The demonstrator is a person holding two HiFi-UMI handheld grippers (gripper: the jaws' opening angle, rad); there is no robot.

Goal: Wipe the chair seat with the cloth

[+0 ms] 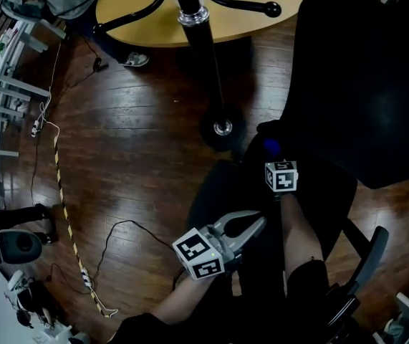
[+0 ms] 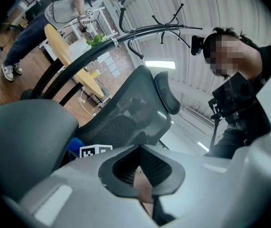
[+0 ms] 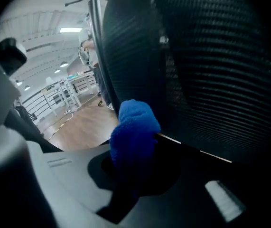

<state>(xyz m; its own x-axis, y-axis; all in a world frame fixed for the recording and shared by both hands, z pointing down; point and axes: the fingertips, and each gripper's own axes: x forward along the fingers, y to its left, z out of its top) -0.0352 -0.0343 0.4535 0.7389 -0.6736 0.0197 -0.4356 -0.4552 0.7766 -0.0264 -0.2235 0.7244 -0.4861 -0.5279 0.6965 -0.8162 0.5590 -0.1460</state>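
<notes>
- The left claw [image 1: 256,225] hangs over the near-left part of the chair seat [image 1: 215,192]. Its jaws are drawn together with nothing between them. It has no hold on the chair, and I cannot tell whether it touches the seat.
- With the chair unsteadied, a firm stroke could swivel or roll it away on the wooden floor [image 1: 132,156]. The cloth would then skid instead of rubbing.
- The seat is dark and poorly lit, so wiped and unwiped parts look alike. My guess is that patches get missed, most likely at the front edge.
- The cloth [image 3: 134,127], a blue tuft, is at the back of the seat, close to where it meets the mesh backrest [image 1: 365,77].
- The right claw [image 3: 134,161] is clamped on the cloth, and only a small bunch sticks out past the tips.
- That short tuft is the main risk. If the claw tilts too low, the hard jaw tips would scrape the seat rather than the fabric.
- Drag against the seat could also pull the cloth out of the jaws, depending on how deep the pinch is. The views do not settle that.
- A wide sweep to the right could knock the forearm or claw against the armrest [image 1: 367,253].
</notes>
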